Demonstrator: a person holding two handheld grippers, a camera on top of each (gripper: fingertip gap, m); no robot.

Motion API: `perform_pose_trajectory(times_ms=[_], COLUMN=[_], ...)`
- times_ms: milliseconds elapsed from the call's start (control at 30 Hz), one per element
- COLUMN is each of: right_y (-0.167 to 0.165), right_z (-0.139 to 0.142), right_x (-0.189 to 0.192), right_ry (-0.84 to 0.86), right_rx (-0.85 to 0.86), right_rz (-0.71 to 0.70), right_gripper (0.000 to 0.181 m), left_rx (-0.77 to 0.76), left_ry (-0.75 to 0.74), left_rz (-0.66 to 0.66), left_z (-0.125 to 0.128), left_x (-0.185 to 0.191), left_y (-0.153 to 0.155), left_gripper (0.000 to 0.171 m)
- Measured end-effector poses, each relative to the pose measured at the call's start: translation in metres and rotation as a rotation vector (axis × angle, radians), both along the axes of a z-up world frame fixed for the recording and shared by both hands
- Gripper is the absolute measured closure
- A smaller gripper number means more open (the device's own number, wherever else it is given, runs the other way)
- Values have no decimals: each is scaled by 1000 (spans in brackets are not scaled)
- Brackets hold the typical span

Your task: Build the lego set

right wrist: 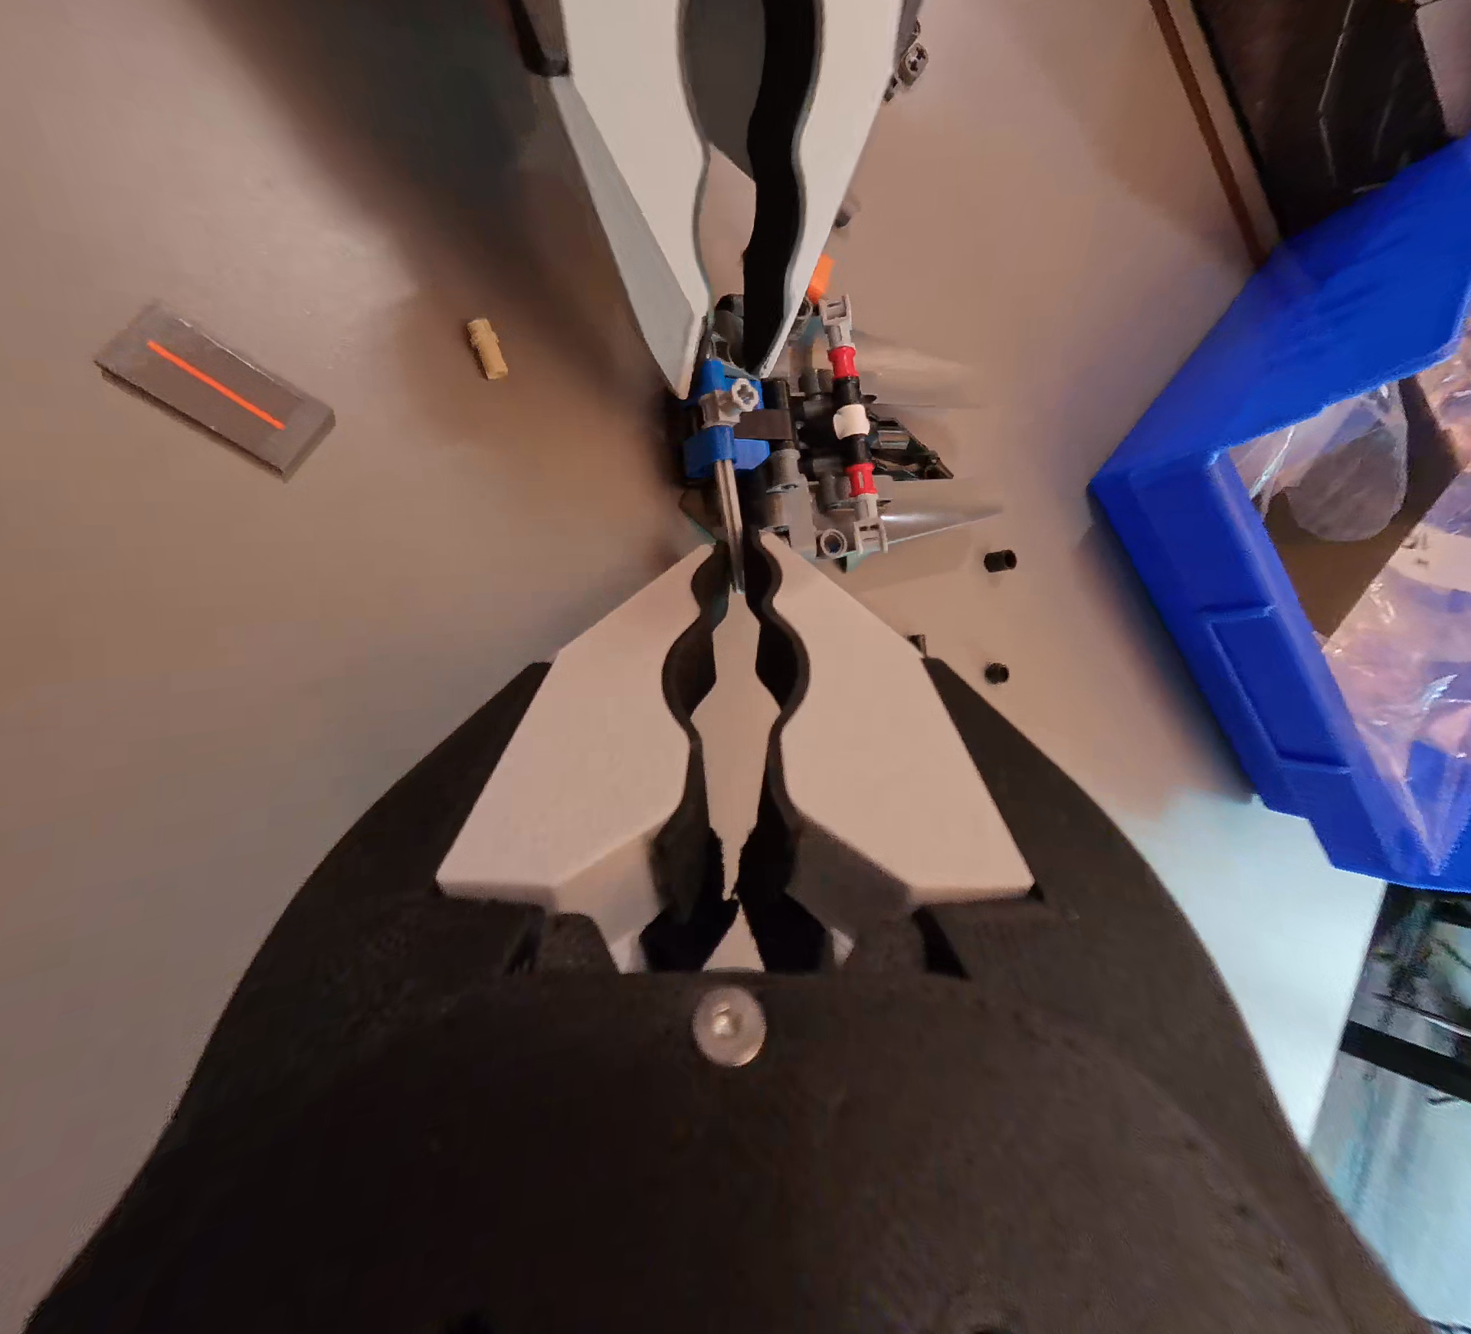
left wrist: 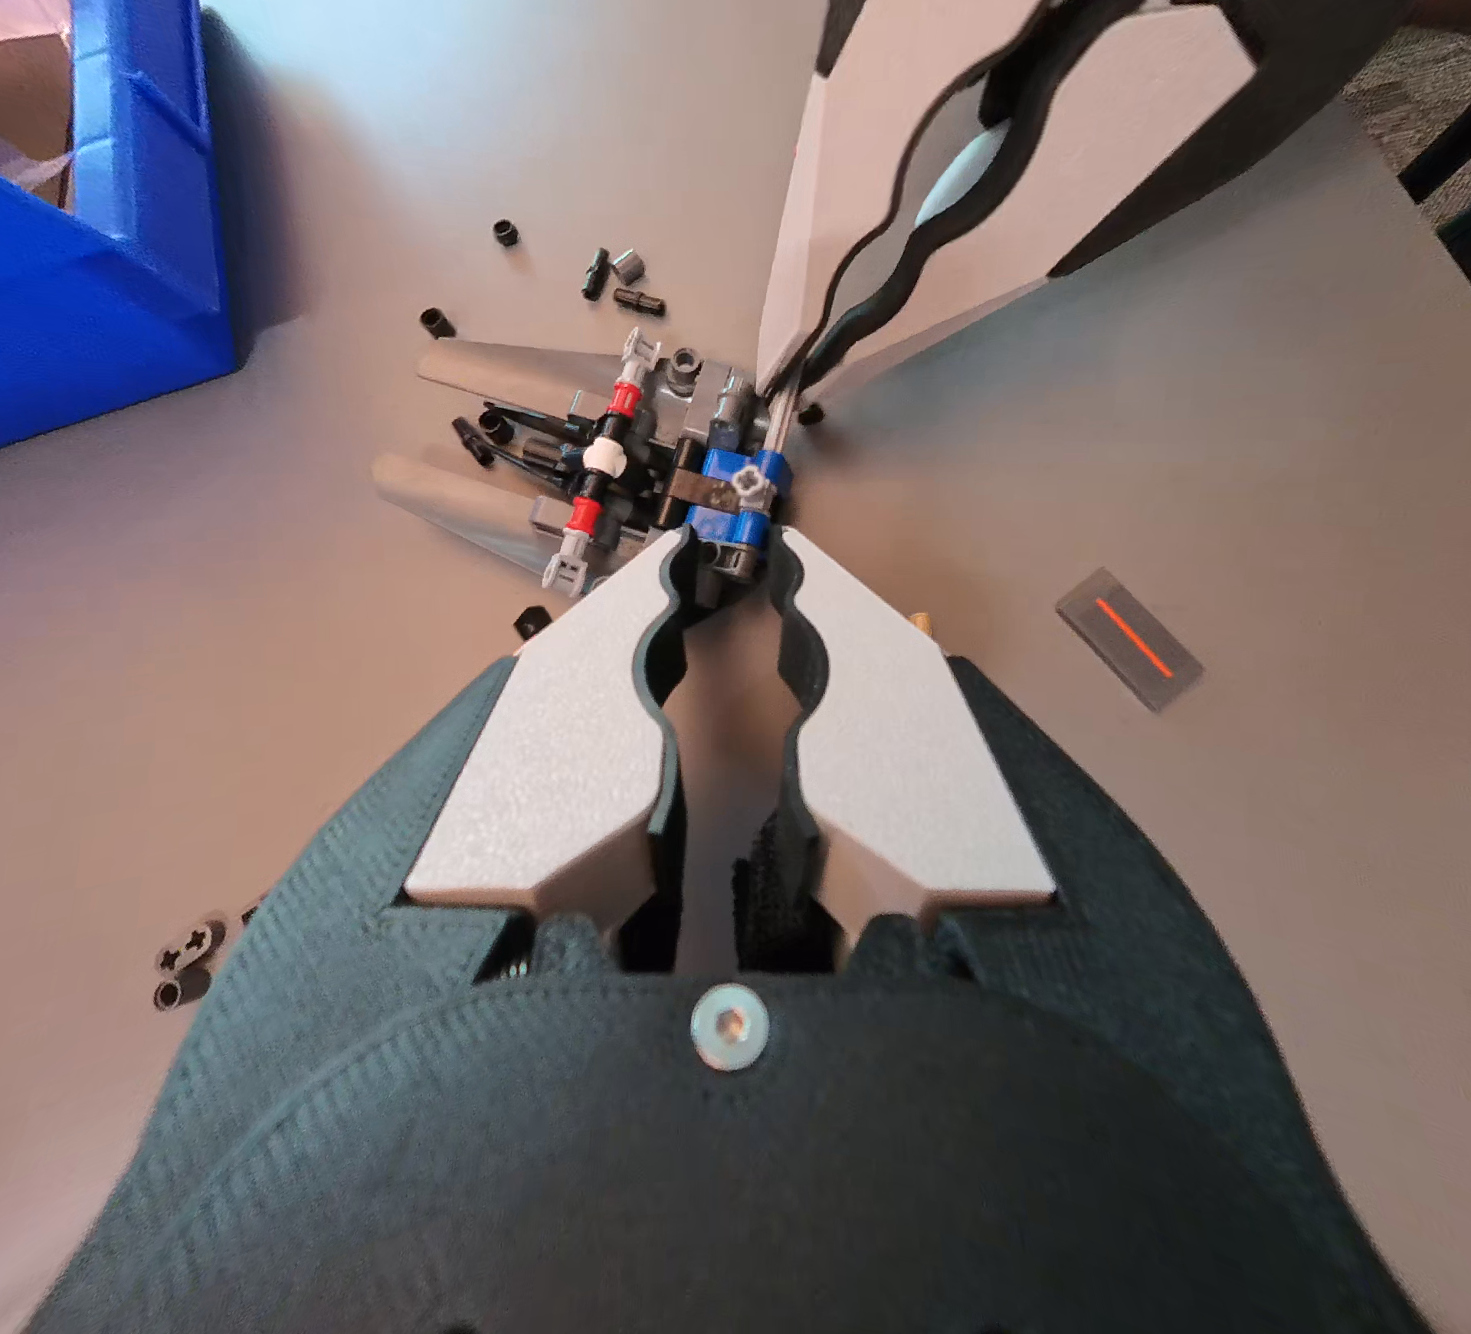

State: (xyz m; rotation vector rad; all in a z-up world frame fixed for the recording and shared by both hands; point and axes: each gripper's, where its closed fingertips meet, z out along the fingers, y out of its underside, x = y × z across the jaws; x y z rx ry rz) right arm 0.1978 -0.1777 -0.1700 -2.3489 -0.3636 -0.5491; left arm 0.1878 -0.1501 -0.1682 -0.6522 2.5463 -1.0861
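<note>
Grey table [left wrist: 1114,460], blue bin [right wrist: 1289,579] beside; left tongs [left wrist: 728,547] clamp lego model [left wrist: 684,468], right tongs [right wrist: 736,563] clamp axle [right wrist: 728,508].

Lego assembly [left wrist: 637,452] was glossy moulded plastic; bin [left wrist: 103,245] ribbed blue plastic — gripper housing [left wrist: 716,1136] showed coarse layered matt print, table [left wrist: 318,699] smooth and matt.

One model [left wrist: 676,468], one bin [left wrist: 103,245], one tile [left wrist: 1129,639].

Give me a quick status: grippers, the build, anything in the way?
Left gripper shut on lego model at its blue end. Right gripper shut on grey axle going into blue block. Loose pins nearby, none blocking.
</note>
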Motion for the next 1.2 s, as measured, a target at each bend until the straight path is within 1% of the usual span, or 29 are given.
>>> perform_pose_trajectory(times_ms=[67, 133, 300, 333, 400, 533, 600, 633, 700, 800, 900, 1033, 1200], right_y=[1, 1, 2, 3, 3, 1, 0, 0, 1, 1, 1, 0, 0], right_z=[-1, -1, -1, -1, -1, -1, -1, -1, -1, -1, -1, 0, -1], right_x=[0, 1, 1, -1, 1, 4, 4, 4, 4, 6, 5, 7, 9], right_ry=[-45, -55, -5, 23, 56, 87, 95, 124, 129, 145, 152, 127, 11], right_rx=[-7, -7, 14, 21, 27, 21, 21, 27, 31, 34, 40, 44, 6], right_rz=[11, 12, 26, 36, 48, 76, 98, 99, 110, 116, 126, 118, 88], right_gripper=[181, 181, 180, 180, 180, 180, 180, 180, 180, 180, 180, 180, 180], left_rx=[5, -1, 31, 42, 66, 184, 249, 262, 296, 341, 336, 351, 347], left_ry=[-5, 0, -29, -36, -71, -175, -251, -264, -308, -361, -385, -415, -390], left_rz=[3, 7, 1, -4, -11, -58, -83, -97, -97, -124, -140, -143, -126], left_z=[0, 0, 1, 1, 3, 1, -1, -2, -1, -1, -2, -1, -1], left_x=[1, 1, 1, 0, -1, -1, 2, 2, 7, 9, 10, 12, 13], left_y=[1, 1, 3, 3, 7, 11, 13, 12, 15, 13, 8, 8, 7], left_gripper=[155, 155, 155, 152, 148, 149, 152, 151, 157, 158, 160, 162, 162])
